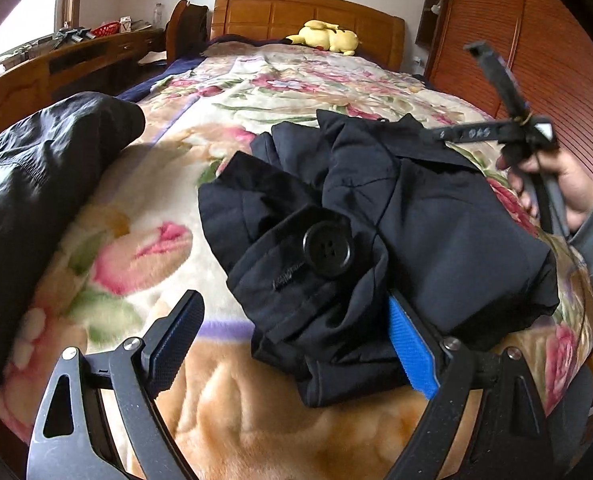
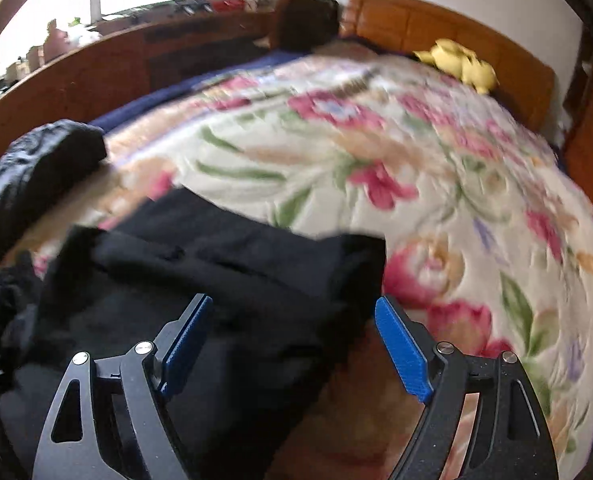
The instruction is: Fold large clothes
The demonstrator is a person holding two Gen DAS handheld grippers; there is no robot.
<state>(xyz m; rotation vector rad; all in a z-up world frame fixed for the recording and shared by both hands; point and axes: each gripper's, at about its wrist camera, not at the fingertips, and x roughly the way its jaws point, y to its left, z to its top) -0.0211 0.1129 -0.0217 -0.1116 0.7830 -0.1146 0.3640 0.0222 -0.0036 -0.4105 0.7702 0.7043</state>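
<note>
Black coat [image 1: 376,232] on floral blanket [image 1: 256,92] — bunched; unheld

Yellow plush toy [image 1: 328,36] by wooden headboard [image 1: 256,14]

Blanket [image 1: 256,92]: cream ground, floral pattern in pink, green and tan. Folded garment [image 1: 416,220]: black, with one black button [image 1: 328,251]. Gripper pads [image 2: 402,350] blue; plush toy [image 1: 328,36] yellow; headboard [image 1: 296,16] orange-brown wood.

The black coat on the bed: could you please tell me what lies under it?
The black coat rests on the floral blanket, which shows all around it. Whatever lies directly beneath its folds is covered.
</note>
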